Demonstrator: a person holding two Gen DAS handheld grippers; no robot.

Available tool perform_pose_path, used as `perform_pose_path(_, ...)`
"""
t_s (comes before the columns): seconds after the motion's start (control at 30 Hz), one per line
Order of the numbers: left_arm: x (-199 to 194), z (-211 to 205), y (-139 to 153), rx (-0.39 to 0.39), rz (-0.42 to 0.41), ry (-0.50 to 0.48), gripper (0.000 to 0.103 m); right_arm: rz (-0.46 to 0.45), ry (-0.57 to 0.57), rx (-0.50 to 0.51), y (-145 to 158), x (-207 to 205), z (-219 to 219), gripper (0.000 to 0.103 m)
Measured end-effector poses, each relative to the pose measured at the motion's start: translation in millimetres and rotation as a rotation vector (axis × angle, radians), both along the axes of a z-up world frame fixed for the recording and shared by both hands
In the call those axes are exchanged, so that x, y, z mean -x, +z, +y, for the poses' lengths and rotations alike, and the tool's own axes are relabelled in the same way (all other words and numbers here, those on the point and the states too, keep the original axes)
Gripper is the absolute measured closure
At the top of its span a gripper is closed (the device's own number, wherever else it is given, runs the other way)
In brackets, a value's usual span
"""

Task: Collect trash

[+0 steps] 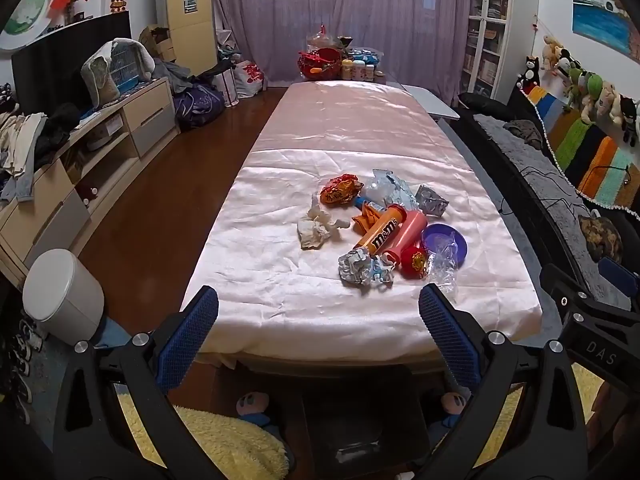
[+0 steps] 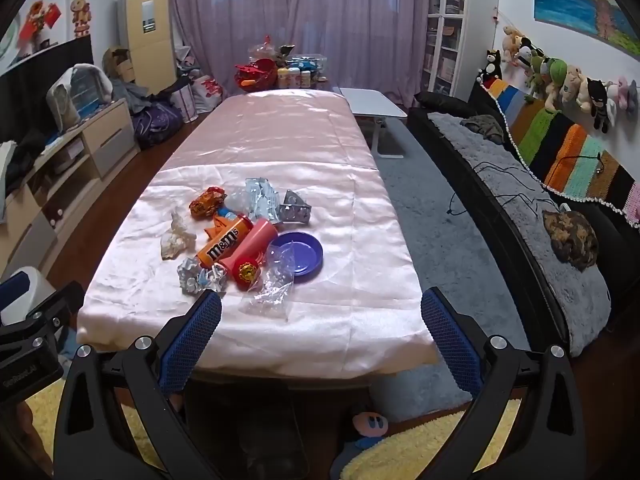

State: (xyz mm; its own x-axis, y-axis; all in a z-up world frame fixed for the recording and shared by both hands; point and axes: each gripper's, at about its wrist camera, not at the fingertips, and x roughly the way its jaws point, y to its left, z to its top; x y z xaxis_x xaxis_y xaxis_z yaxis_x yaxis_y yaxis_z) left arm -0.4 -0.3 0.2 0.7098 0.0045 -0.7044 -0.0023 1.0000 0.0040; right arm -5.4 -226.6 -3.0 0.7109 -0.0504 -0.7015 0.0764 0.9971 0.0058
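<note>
A pile of trash lies on the pink-clothed table [image 1: 280, 292] [image 2: 340, 312]: an orange m&m's tube [image 1: 378, 232] [image 2: 224, 250], a pink tube [image 1: 406, 234] [image 2: 256, 242], crumpled tissue [image 1: 318, 228] [image 2: 176, 238], a crumpled silver wrapper [image 1: 362, 266] [image 2: 198, 274], an orange wrapper [image 1: 340, 192] [image 2: 208, 202], clear plastic [image 1: 442, 264] [image 2: 272, 288] and a purple dish [image 1: 444, 242] [image 2: 298, 252]. My left gripper [image 1: 318, 314] is open and empty at the table's near edge. My right gripper [image 2: 320, 316] is open and empty, also short of the pile.
A white lidded bin [image 1: 60, 292] stands on the floor left of the table. A TV cabinet [image 1: 100, 140] lines the left wall, a dark sofa [image 2: 520, 200] the right. Containers [image 1: 340, 64] crowd the table's far end. A white side table [image 2: 372, 104] stands far right.
</note>
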Motion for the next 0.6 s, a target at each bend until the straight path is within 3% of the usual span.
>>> perform_pose_path(0.6,4.5,-2.1,2.6,0.002,-0.002,-0.009,0.008,-0.005,-0.011,-0.002,2.1,2.1,-2.5,0.003)
